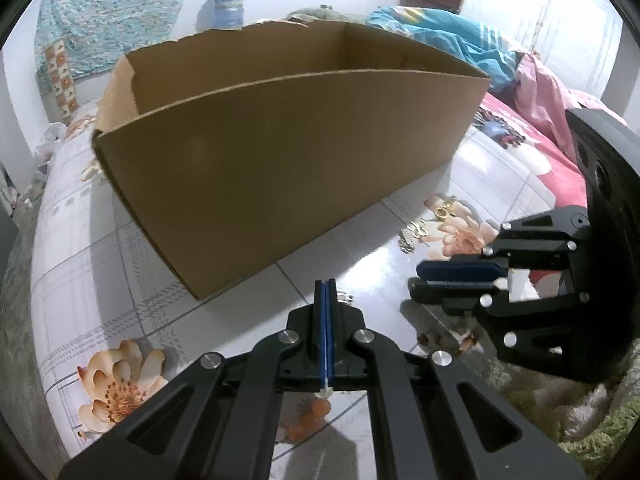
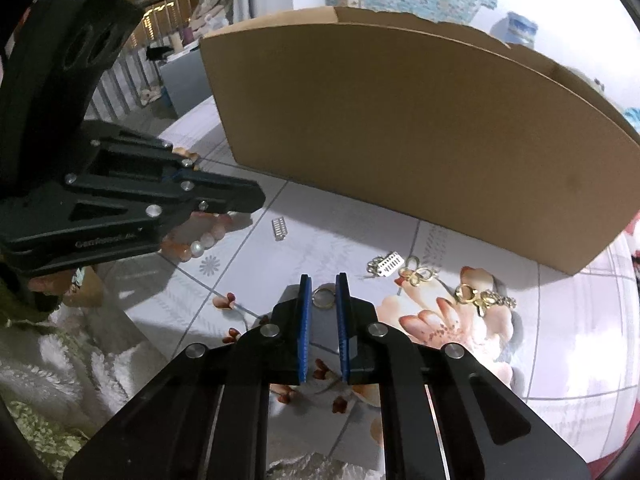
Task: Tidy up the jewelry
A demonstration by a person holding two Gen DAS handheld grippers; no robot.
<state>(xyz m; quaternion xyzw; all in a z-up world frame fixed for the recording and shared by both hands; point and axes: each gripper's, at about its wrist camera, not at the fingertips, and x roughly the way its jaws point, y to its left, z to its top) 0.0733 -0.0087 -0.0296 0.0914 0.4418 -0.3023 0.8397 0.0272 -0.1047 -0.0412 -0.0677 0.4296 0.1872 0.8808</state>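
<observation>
My right gripper [image 2: 323,280] has its blue pads closed on a thin metal ring [image 2: 323,297] held at the fingertips, low over the floral sheet. My left gripper [image 1: 325,285] is shut, pads together; a thin white sliver shows between them near their base, and I cannot tell what it is. A small silver crystal piece [image 1: 345,297] lies just past its tips. In the right wrist view the left gripper [image 2: 260,198] hovers over pearl beads [image 2: 202,245]. More jewelry lies right of the ring: a silver crystal piece [image 2: 386,265], gold links [image 2: 418,274] and a gold chain [image 2: 482,297].
A large open cardboard box [image 1: 280,152] stands on the bed just behind the jewelry. Crumpled blue and pink bedding [image 1: 460,44] lies beyond it. A fluffy green-white blanket [image 2: 48,380] covers the near edge. The right gripper [image 1: 414,276] is close beside my left one.
</observation>
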